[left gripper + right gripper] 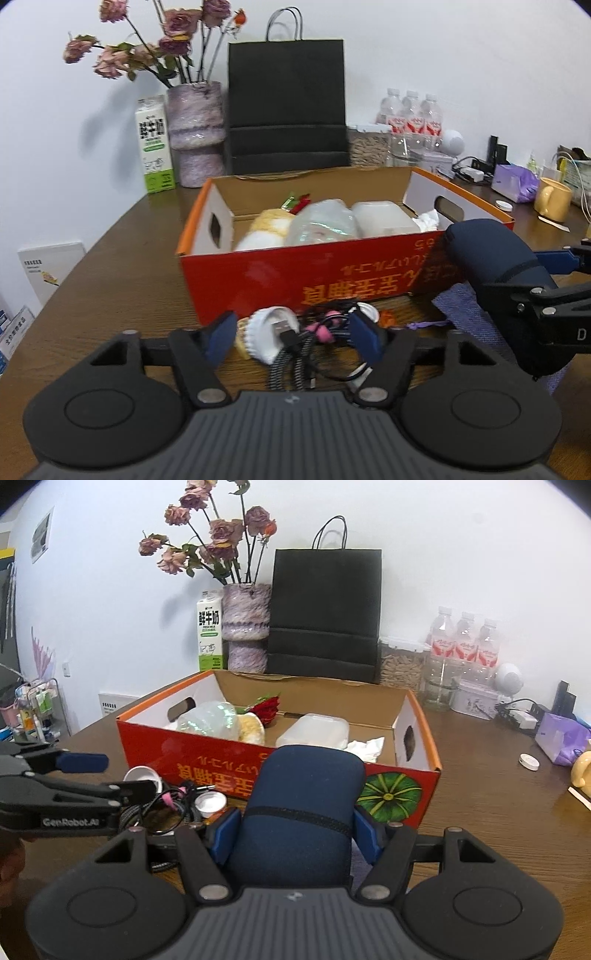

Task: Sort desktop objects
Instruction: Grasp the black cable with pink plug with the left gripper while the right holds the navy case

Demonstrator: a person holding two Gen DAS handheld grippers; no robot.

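A red cardboard box [295, 273] stands on the brown table and holds a clear bottle [321, 221], a plush toy, a white plastic container [384, 218] and tissue. My left gripper [293, 334] is open, its pads on either side of a tangle of cables [306, 343] with pink earbuds beside a white lid [267, 334], in front of the box. My right gripper [295, 834] is shut on a dark blue cylindrical case [303, 805], held just in front of the box [221, 771]; the case also shows in the left wrist view [495, 266].
Behind the box stand a black paper bag [288, 107], a vase of dried roses [195, 133], a milk carton [153, 144] and water bottles [410, 114]. A purple cloth [465, 306] lies under the case. A yellow mug [552, 199] and a purple tissue pack [515, 182] sit at right.
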